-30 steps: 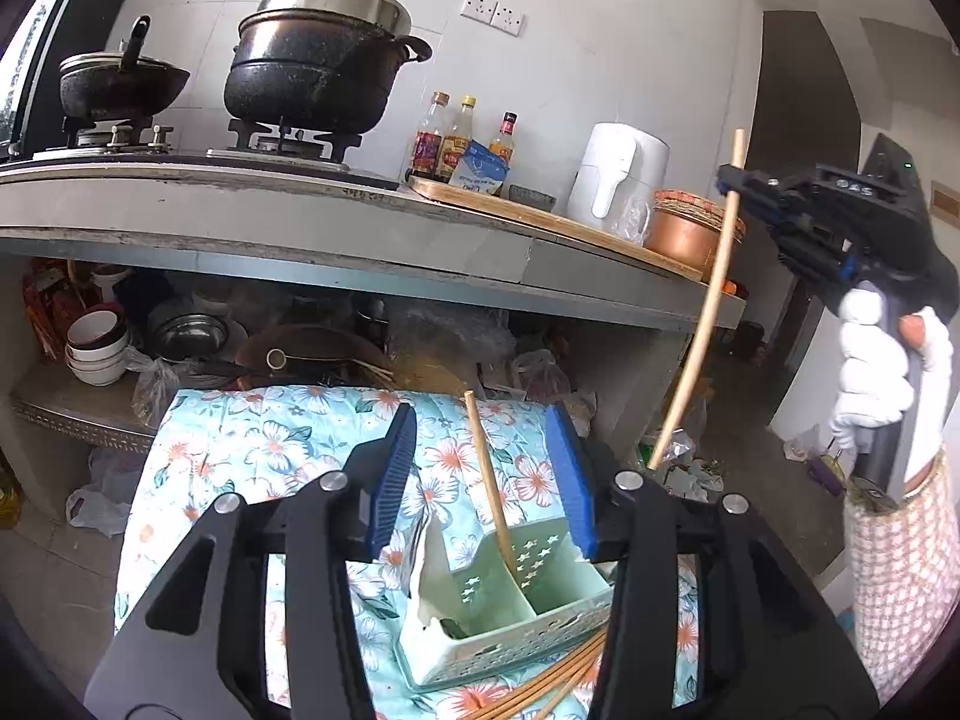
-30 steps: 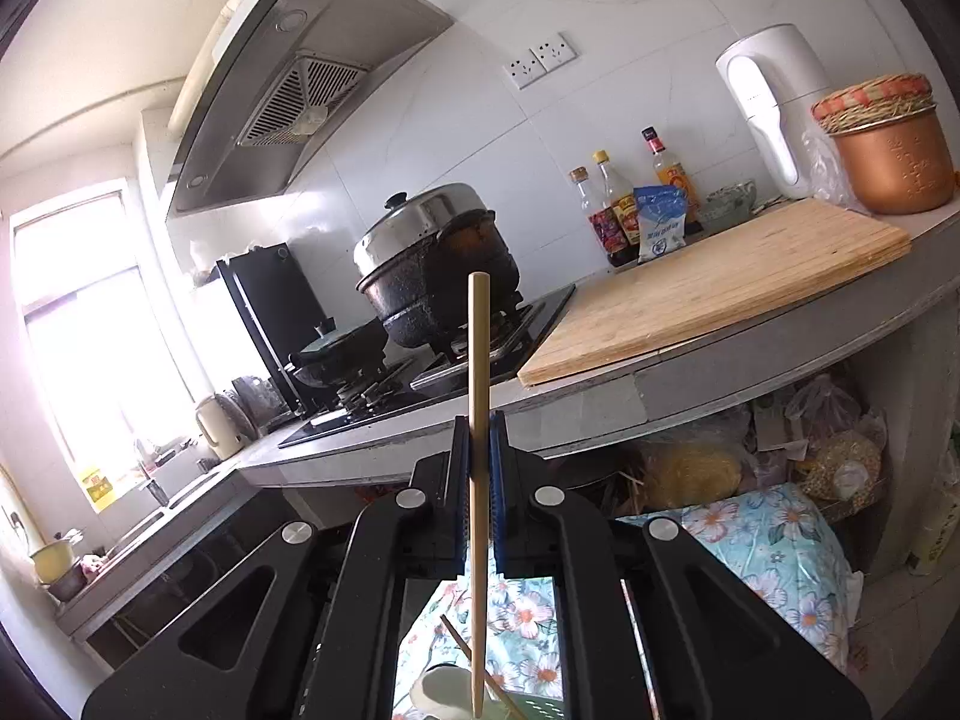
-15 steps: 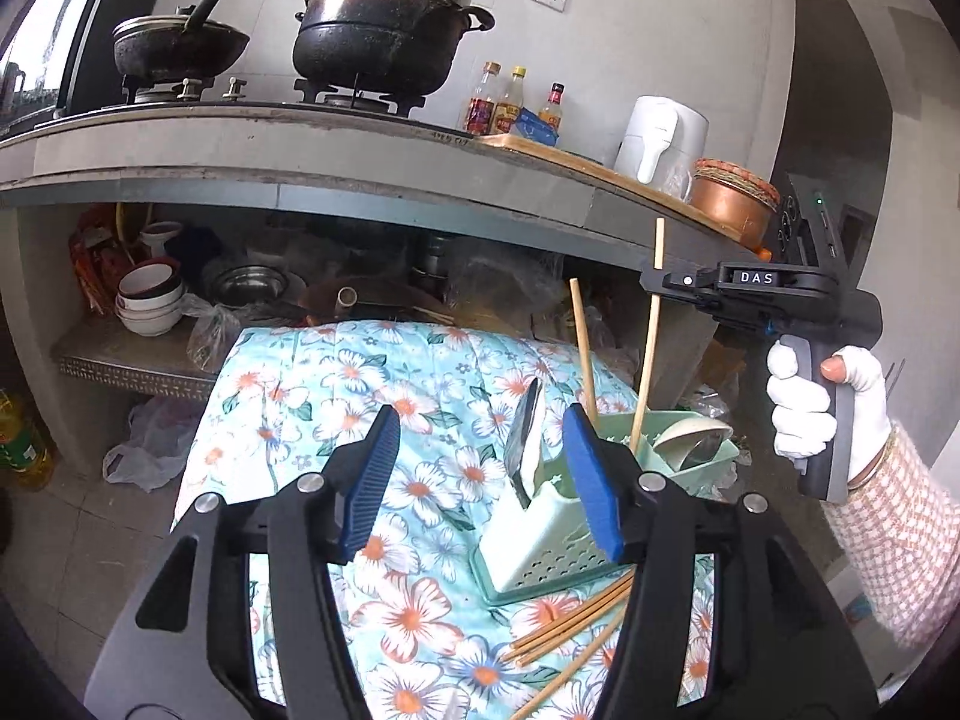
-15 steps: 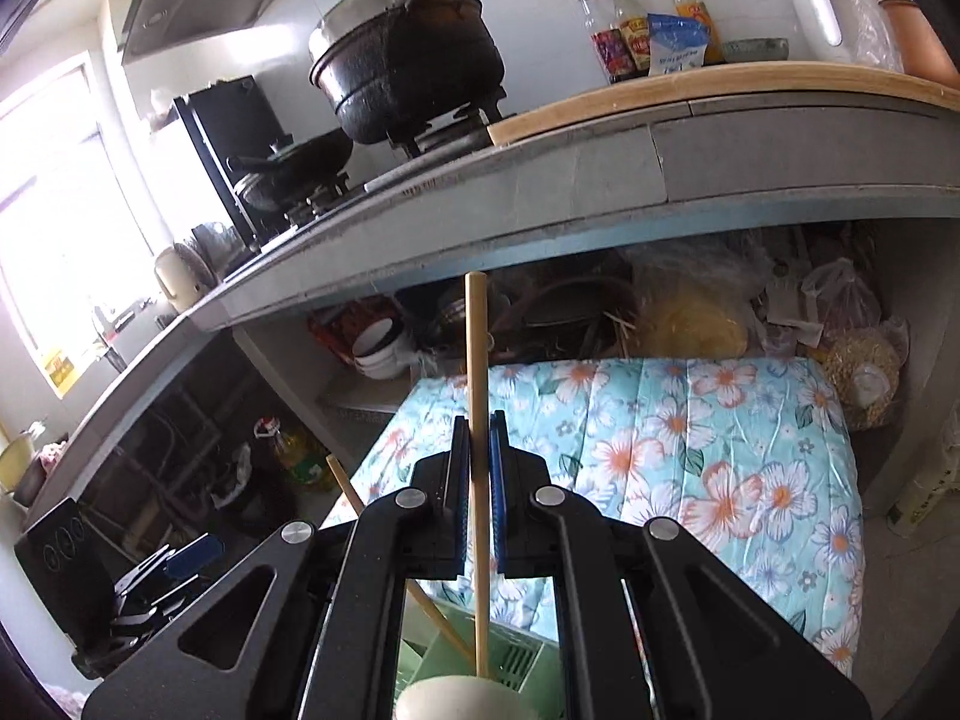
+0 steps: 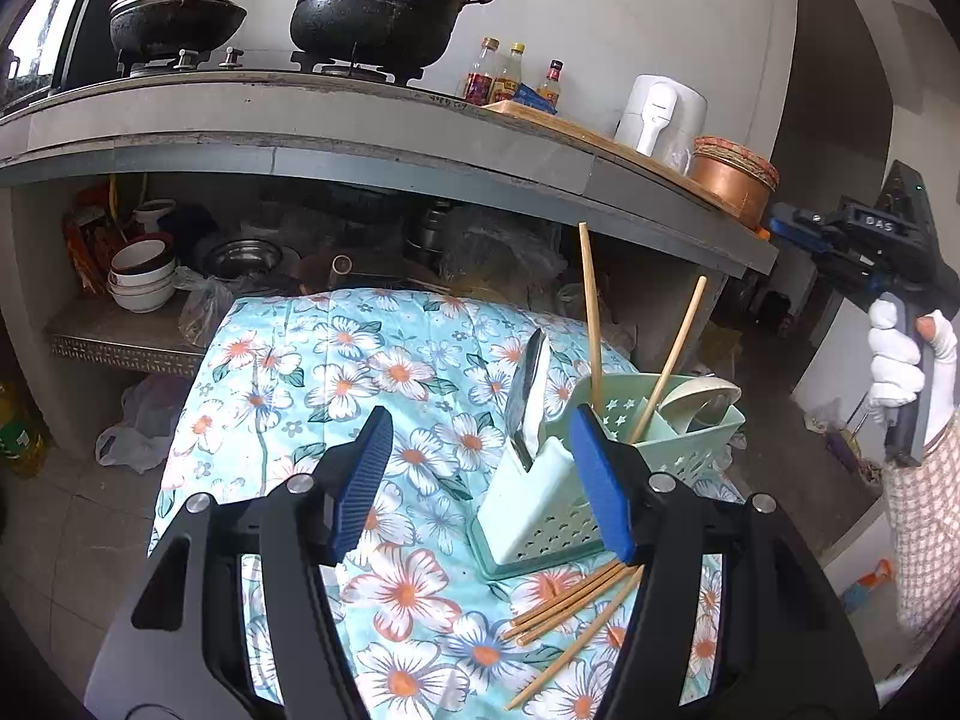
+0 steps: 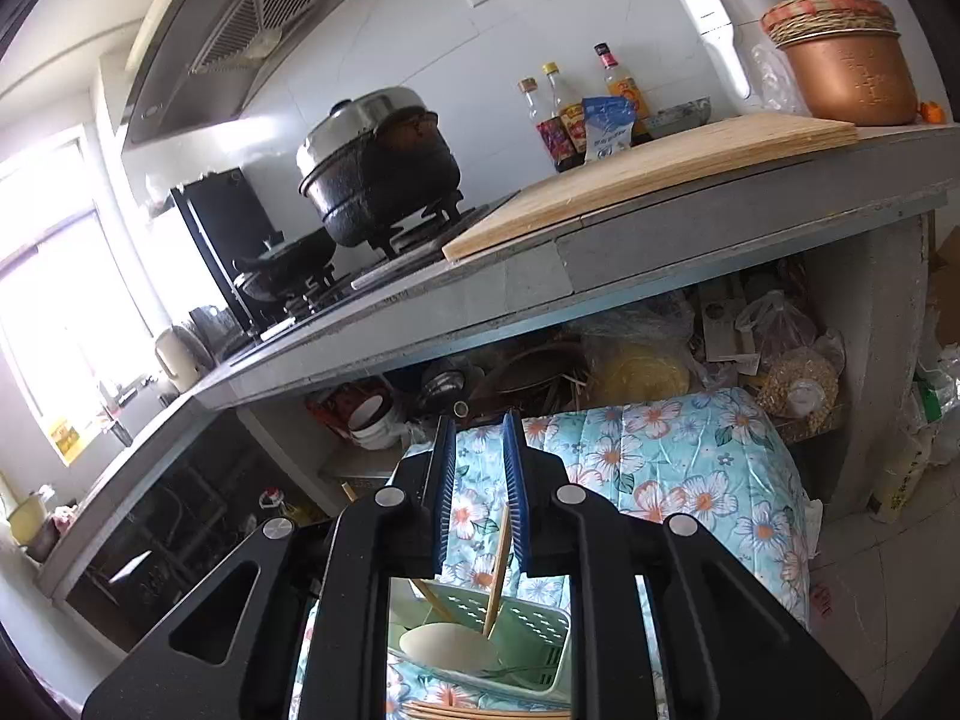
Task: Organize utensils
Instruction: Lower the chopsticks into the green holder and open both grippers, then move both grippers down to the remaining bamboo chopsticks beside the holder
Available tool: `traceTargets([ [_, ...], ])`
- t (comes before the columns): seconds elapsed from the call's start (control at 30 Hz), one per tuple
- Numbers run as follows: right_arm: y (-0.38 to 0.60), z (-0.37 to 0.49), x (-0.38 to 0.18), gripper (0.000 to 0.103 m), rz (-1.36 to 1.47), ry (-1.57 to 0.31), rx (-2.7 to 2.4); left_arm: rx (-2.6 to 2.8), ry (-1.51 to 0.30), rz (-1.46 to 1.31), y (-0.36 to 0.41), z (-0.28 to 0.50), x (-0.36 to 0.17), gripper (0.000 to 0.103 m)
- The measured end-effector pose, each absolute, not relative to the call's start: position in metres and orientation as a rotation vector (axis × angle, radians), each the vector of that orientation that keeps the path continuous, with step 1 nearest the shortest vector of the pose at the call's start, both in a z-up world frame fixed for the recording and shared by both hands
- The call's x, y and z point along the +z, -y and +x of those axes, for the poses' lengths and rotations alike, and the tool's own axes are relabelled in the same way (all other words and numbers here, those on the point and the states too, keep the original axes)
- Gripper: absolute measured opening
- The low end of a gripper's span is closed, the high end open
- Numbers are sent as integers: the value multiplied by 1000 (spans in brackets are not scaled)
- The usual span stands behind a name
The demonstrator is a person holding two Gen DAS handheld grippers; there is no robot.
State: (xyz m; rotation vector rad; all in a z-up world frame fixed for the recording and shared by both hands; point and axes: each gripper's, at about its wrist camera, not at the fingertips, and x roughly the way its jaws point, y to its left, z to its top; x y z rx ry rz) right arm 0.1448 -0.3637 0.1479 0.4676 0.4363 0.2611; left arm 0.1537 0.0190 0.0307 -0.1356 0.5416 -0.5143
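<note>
A pale green utensil caddy (image 5: 690, 438) stands on the floral cloth (image 5: 336, 372). Two wooden chopsticks (image 5: 591, 324) lean in it, with a cream spoon (image 5: 699, 393) and a metal blade (image 5: 528, 396) in a white sleeve. Several loose chopsticks (image 5: 570, 600) lie on the cloth in front of it. My left gripper (image 5: 480, 480) is open and empty just before the caddy. My right gripper (image 6: 477, 498) is open and empty above the caddy (image 6: 534, 630), with a chopstick (image 6: 498, 570) standing below it. It also shows at the right of the left wrist view (image 5: 780, 222).
A grey counter (image 5: 360, 138) overhangs the cloth, bearing a black pot (image 5: 378, 6), a wok (image 5: 174, 18), bottles (image 5: 510, 72), a wooden board (image 6: 648, 174), a white appliance (image 5: 657, 111) and a copper pot (image 5: 732, 180). Bowls (image 5: 144, 276) and bags fill the shelf beneath.
My right gripper has opened and let go of the chopstick, which now leans in the caddy. That gripper has lifted up and away to the right.
</note>
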Motion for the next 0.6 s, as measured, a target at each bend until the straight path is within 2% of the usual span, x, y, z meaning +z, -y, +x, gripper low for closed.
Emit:
traceTargets([
  [0.1, 374, 113, 144, 17, 513, -415, 271, -507, -545, -110, -19, 152, 25, 59],
  [0.2, 375, 87, 116, 17, 585, -462, 291, -498, -564, -72, -19, 151, 14, 63],
  [0.3, 368, 75, 61, 17, 707, -580, 307, -498, -617, -35, -15, 152, -3, 64],
  [0.47, 338, 78, -61, 17, 988, -867, 297, -508, -700, 39, 1, 151, -34, 64],
  [0.6, 306, 90, -118, 17, 1059, -1033, 256, -540, -748, 67, 15, 147, -50, 64],
])
